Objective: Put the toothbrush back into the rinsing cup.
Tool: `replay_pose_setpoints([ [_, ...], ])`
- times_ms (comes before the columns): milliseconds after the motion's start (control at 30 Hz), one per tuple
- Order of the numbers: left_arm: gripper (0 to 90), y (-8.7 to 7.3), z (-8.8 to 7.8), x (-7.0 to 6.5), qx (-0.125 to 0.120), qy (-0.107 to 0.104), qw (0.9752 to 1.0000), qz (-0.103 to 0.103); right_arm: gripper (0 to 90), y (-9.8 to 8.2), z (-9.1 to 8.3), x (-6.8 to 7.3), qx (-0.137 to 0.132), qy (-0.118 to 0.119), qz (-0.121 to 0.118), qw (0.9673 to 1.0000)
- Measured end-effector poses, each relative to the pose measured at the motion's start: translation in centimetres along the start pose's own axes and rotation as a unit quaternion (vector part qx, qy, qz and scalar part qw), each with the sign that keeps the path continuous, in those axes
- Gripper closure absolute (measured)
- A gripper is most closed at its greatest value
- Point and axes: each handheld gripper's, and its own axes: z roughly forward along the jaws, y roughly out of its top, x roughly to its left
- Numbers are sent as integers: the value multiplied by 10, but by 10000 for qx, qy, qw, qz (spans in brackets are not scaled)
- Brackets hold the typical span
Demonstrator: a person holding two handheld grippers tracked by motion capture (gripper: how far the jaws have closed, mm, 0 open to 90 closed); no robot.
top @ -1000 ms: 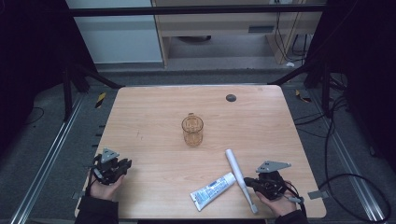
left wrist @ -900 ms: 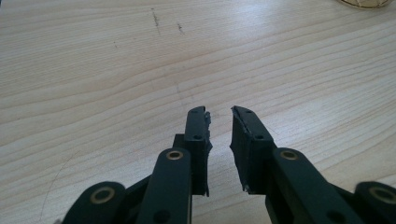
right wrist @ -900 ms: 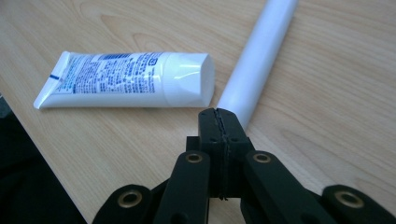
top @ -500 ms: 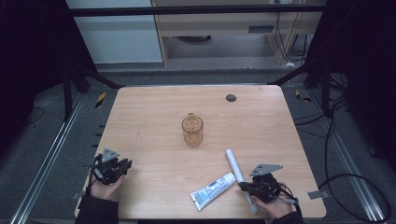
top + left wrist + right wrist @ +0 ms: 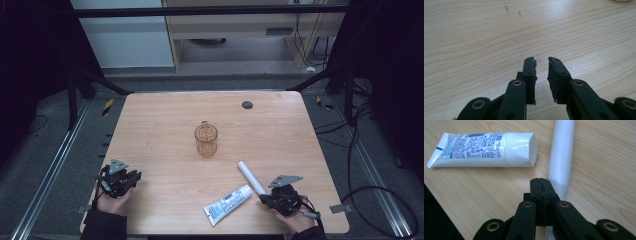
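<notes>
Since a second ago, right gripper (image 5: 263,199) has turned toward the smooth white tube (image 5: 486,149), jaws pressed together beside the matte cylinder (image 5: 561,155); left gripper (image 5: 541,71) slightly apart over bare wood.

Bright, even light on the table (image 5: 165,125), dark surroundings, and slightly soft pictures.
</notes>
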Motion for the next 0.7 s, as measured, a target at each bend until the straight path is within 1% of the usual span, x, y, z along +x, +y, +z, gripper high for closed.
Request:
replay_pose_setpoints([
  [67, 750, 0, 0, 0, 0, 1, 10000, 0, 900, 0, -1, -2, -17, -39, 0, 10000],
  [133, 750, 0, 0, 0, -3, 3, 10000, -4, 900, -1, -2, -3, -11, -95, 60, 9999],
  [200, 750, 0, 0, 0, 6, 6, 10000, -4, 900, -1, -2, -4, -14, -137, 50, 9999],
  [233, 750, 0, 0, 0, 9, 5, 10000, -2, 900, -1, -3, -6, -24, -216, 95, 9997],
  [267, 751, 0, 0, 0, 10, 6, 10000, -3, 900, -1, -3, -7, -35, -238, 73, 9997],
  [367, 751, 0, 0, 0, 8, 8, 10000, -1, 900, -2, -4, -9, 4, -332, 191, 9993],
  [400, 751, 0, 0, 0, 0, 7, 10000, 1, 900, -2, -5, -10, 13, -360, 192, 9992],
  [500, 751, 0, 0, 0, 0, 7, 10000, -4, 900, -2, -6, -11, -3, -402, 208, 9990],
  [533, 751, 0, 0, 0, 1, 7, 10000, -1, 900, -2, -6, -11, 32, -440, 215, 9988],
  [700, 751, 0, 0, 0, 0, 14, 10000, -17, 900, -4, -6, -12, 70, -455, 238, 9987],
])
